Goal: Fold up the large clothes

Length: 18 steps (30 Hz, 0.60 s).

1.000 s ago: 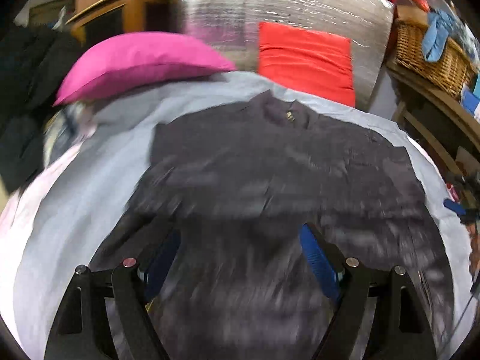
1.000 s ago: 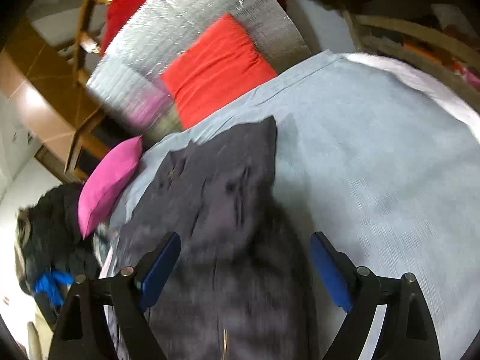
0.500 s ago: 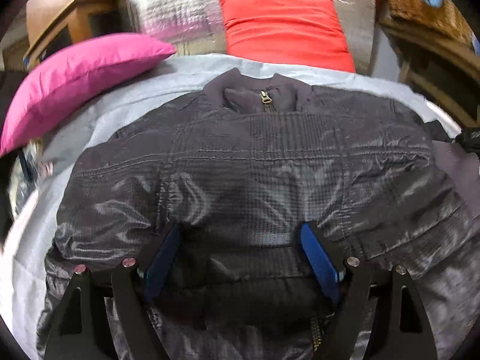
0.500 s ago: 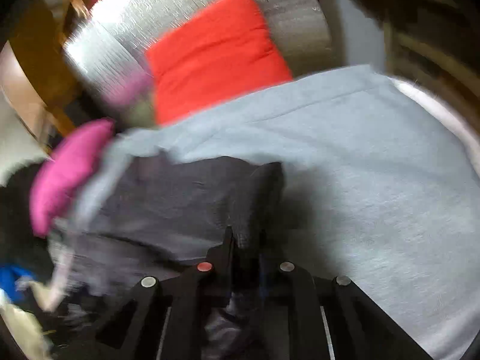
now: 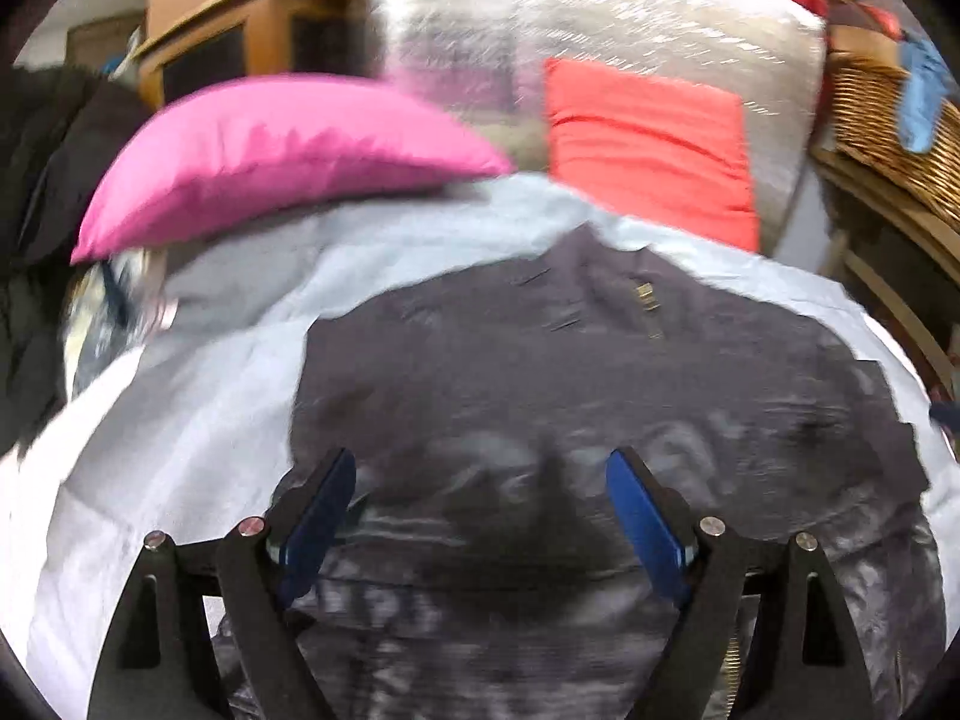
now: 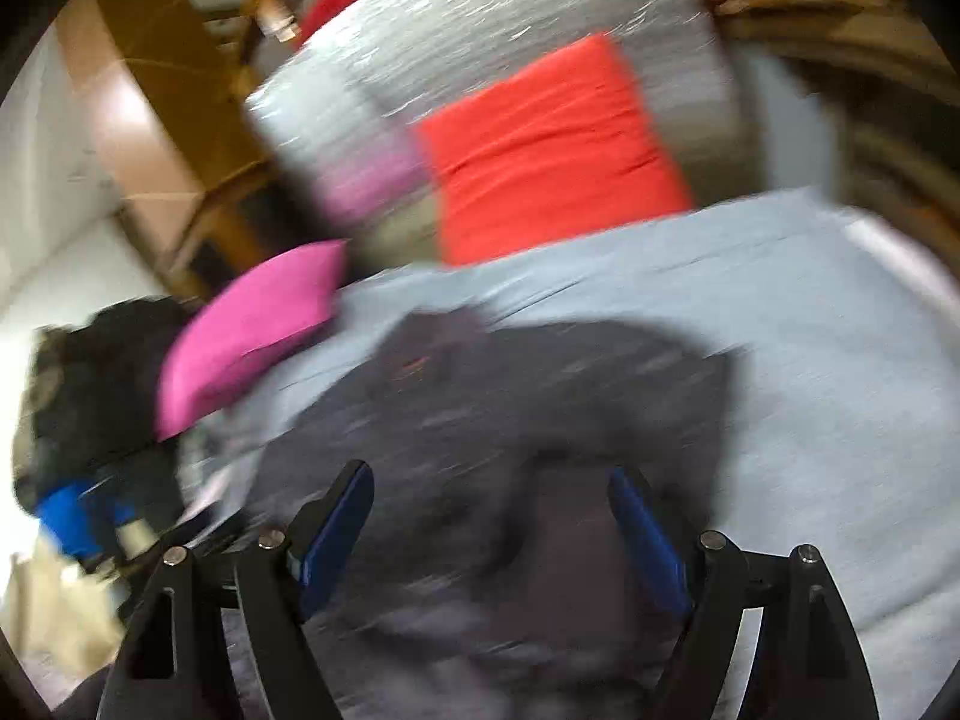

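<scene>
Grey bedsheet (image 5: 198,420), dark jacket (image 5: 600,384) spread flat, brass zip pull (image 5: 645,293), no legible writing

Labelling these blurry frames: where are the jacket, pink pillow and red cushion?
jacket (image 5: 600,396), left wrist view, chest panel.
pink pillow (image 5: 288,150), left wrist view, middle of its face.
red cushion (image 6: 552,150), right wrist view, centre.

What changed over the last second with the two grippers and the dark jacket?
The right gripper shut on the jacket, then its jaws have just been opening, letting it go. The left gripper stayed open above the jacket, which remains on the grey sheet.
</scene>
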Each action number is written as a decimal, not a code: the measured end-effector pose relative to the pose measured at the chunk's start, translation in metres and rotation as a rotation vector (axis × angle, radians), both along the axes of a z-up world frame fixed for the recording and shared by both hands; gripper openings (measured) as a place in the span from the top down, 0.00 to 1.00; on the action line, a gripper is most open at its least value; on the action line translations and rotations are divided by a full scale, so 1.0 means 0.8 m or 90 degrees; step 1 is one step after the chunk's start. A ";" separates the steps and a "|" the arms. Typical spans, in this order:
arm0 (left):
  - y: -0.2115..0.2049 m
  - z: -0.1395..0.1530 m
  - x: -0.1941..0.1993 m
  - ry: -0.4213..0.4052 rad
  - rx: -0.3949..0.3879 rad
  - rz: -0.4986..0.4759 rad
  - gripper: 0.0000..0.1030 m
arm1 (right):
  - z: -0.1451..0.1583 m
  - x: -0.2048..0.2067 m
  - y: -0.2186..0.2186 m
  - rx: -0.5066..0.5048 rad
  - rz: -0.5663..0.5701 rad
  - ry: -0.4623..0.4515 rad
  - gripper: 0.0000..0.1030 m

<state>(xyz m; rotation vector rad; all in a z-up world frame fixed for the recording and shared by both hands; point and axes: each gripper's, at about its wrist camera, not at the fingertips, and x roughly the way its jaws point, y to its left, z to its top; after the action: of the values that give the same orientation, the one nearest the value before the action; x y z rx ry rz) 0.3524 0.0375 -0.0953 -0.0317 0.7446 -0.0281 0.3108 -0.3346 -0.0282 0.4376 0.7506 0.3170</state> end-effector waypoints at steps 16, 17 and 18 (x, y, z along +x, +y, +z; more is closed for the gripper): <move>-0.013 -0.045 0.006 0.121 0.036 0.003 0.09 | -0.067 0.014 0.039 -0.149 -0.018 0.115 0.19; -0.010 -0.044 0.000 0.117 0.015 0.015 0.10 | -0.083 0.017 0.039 -0.153 -0.024 0.124 0.19; -0.010 -0.033 -0.008 0.108 0.016 0.020 0.10 | -0.075 0.012 0.041 -0.160 -0.033 0.103 0.19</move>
<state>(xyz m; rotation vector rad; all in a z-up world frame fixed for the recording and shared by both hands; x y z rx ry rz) 0.3456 0.0292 -0.1219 -0.0226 0.9141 0.0141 0.3201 -0.3019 -0.0882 0.2462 0.9231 0.1375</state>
